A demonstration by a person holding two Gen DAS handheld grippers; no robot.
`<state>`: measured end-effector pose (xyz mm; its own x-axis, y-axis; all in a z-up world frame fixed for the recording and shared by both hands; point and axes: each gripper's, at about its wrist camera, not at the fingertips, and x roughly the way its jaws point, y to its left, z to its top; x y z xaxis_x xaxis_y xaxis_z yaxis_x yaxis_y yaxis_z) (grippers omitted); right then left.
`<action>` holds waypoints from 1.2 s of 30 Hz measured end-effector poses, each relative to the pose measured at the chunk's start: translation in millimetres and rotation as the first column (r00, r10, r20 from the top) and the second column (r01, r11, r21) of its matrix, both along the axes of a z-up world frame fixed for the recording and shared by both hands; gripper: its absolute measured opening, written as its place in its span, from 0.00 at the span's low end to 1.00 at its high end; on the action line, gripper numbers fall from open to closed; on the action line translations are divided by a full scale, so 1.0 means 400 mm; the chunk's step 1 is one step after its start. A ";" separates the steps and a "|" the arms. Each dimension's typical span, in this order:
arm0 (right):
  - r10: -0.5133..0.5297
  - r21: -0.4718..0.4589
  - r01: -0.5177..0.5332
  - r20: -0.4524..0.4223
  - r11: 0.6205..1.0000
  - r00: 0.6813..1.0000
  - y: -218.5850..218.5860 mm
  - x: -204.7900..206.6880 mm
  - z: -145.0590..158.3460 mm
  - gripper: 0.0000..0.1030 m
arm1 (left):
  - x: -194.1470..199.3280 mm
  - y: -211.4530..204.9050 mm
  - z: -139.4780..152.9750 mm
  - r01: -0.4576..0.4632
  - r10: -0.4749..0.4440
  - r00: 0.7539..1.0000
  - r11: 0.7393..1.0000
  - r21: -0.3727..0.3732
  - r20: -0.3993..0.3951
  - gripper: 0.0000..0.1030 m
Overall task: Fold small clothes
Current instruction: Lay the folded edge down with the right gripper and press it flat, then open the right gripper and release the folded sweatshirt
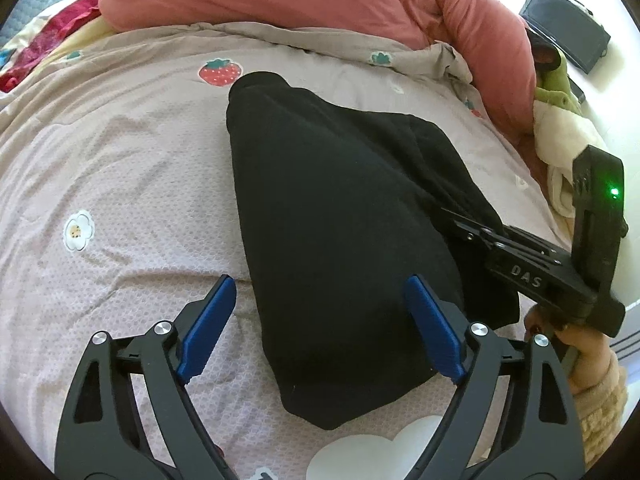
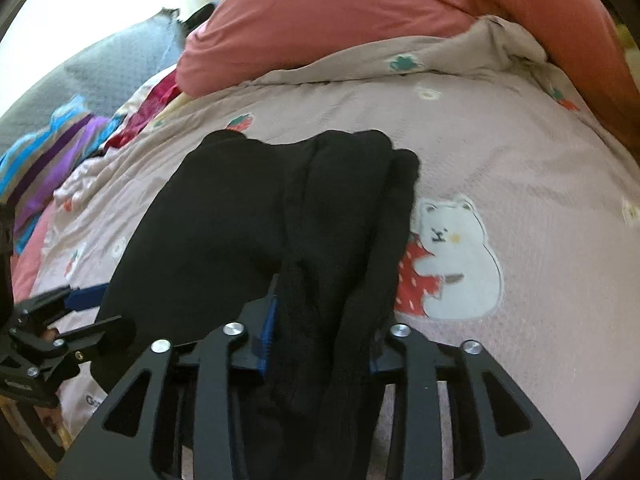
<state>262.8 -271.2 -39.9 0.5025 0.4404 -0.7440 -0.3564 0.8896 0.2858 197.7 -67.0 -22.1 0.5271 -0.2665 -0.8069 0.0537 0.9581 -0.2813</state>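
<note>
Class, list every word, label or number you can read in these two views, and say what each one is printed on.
"DAS": white letters on the black body of the right gripper, seen in the left wrist view.
"Go...": grey print on the bedsheet at the lower left of the right wrist view; the rest is hidden behind the left gripper, so unreadable.
No other text is legible.

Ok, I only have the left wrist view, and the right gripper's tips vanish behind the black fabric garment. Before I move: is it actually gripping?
Observer: Yes. The right gripper is closed on a bunched edge of the black fabric garment, with cloth filling the gap between its blue pads.
Operator: What lies on the garment's right side?
Observer: The pink printed bedsheet shows a white bear print hugging a strawberry, right against the garment's edge.
</note>
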 end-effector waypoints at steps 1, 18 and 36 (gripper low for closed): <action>-0.005 -0.002 0.005 0.003 1.000 1.000 -0.005 -0.006 0.003 0.39 | -0.001 0.000 0.001 -0.003 0.003 1.000 1.000 0.000 0.000 0.78; -0.061 -0.083 0.070 0.114 0.994 0.992 -0.059 -0.113 0.085 0.66 | -0.031 -0.010 0.036 -0.005 0.005 0.999 1.000 0.011 0.032 0.78; -0.161 -0.001 0.167 0.265 0.986 0.951 -0.113 -0.264 0.206 0.94 | -0.128 0.018 0.136 -0.057 0.055 0.987 0.998 0.011 0.153 0.91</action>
<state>157.0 -316.6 42.5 0.7456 0.3197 -0.5847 -0.2644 0.9473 0.1807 146.5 -60.0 32.2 0.6579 -0.2214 -0.7198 0.0408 0.9649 -0.2595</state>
